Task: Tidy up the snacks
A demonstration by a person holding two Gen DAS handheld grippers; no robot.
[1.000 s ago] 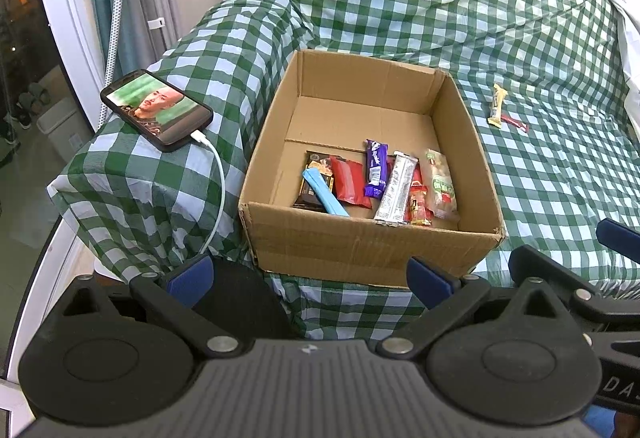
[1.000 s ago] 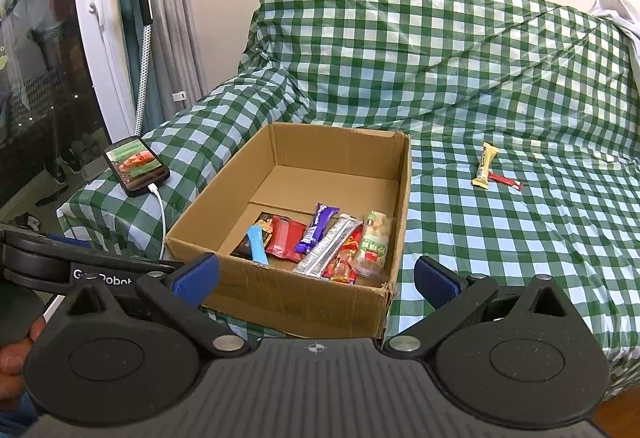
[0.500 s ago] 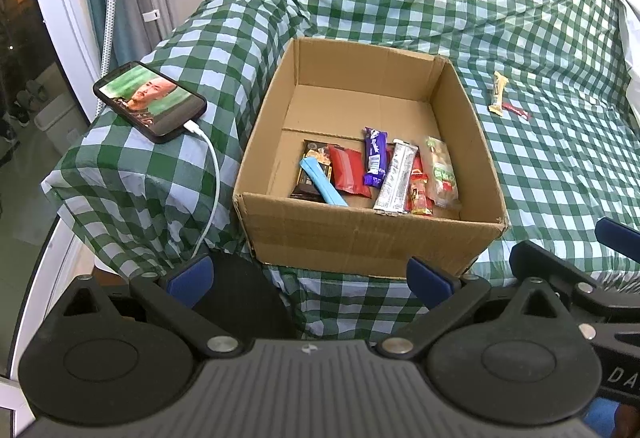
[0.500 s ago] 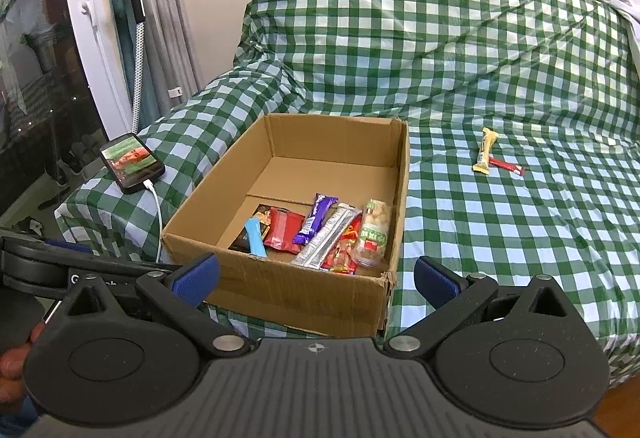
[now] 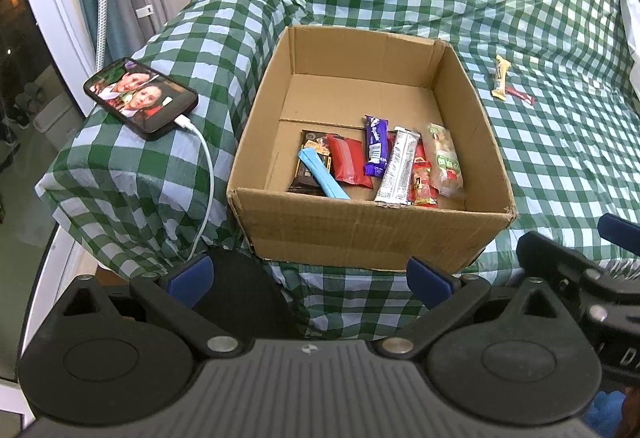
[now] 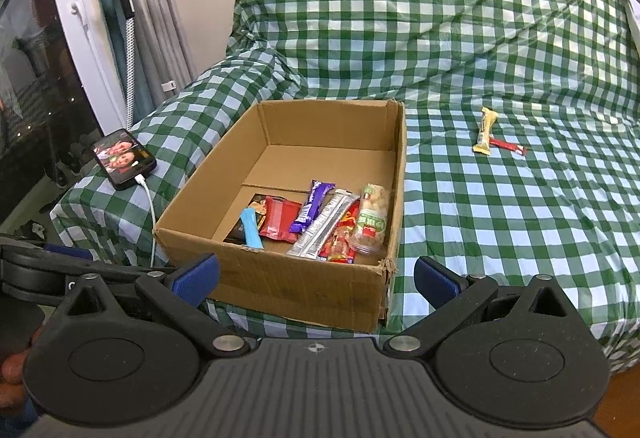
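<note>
Right wrist view: seven snacks (image 6: 320, 222) in box (image 6: 280, 278), two wrappers (image 6: 490, 138) outside; both grippers' fingers apart.

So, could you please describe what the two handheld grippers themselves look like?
Both look alike. The left gripper and right gripper each have a ribbed dark grey body, black linkage arms with silver pivot pins over round black discs, and blue pads. Partial white lettering marks one side; no cables show.

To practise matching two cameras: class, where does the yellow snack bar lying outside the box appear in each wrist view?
Left wrist: yellow snack bar upper right, on the checked cover.
Right wrist: yellow snack bar right of centre, upper half.
Shared landmark: cardboard box, to its left in both.
</note>
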